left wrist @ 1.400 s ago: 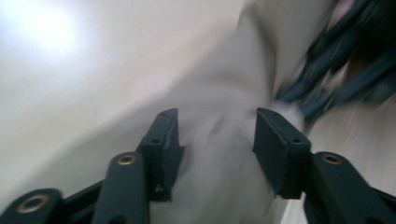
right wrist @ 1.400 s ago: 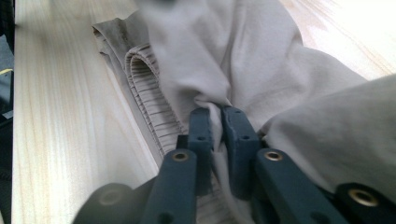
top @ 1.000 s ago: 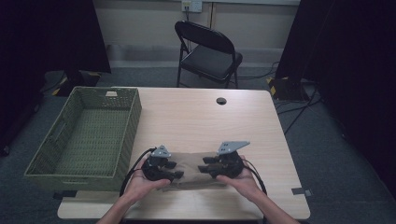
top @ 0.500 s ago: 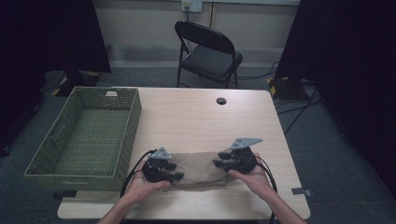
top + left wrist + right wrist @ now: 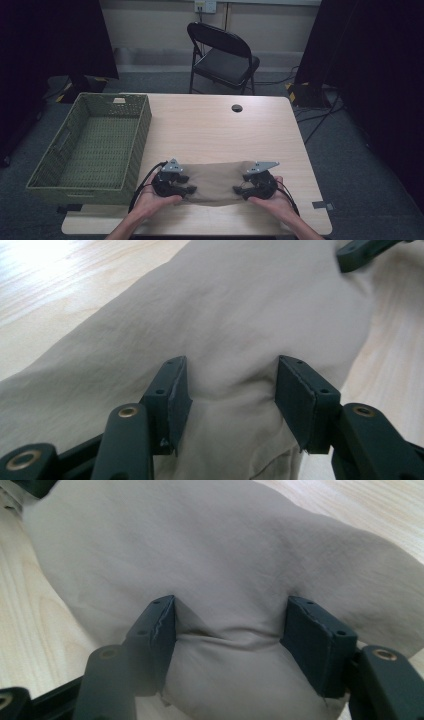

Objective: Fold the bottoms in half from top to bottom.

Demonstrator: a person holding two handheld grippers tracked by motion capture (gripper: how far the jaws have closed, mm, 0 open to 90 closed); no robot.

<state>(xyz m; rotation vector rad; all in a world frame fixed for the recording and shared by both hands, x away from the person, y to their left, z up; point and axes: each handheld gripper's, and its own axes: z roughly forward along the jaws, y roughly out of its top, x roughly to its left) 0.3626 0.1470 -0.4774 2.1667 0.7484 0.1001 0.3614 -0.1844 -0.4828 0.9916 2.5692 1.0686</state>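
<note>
A beige cloth [image 5: 215, 181] lies stretched sideways near the front edge of the wooden table [image 5: 210, 130]. My left gripper [image 5: 189, 184] is at its left end. In the left gripper view, the left gripper [image 5: 230, 385] has its pads pressed into a thick bunched fold of the cloth [image 5: 240, 310]. My right gripper [image 5: 240, 189] is at the cloth's right end. Its jaws have just been opening. In the right gripper view, the right gripper [image 5: 230, 625] stands apart, with a creased fold of the cloth [image 5: 225, 545] still between its jaws.
A green woven basket [image 5: 142, 125] stands empty on the table's left side. A round cable hole [image 5: 236, 108] sits near the far edge. A black folding chair [image 5: 225, 55] stands beyond the table.
The right hand has moved right and down towards the table, and the cloth is now spread wider between the two grippers. The left hand has stayed put.
</note>
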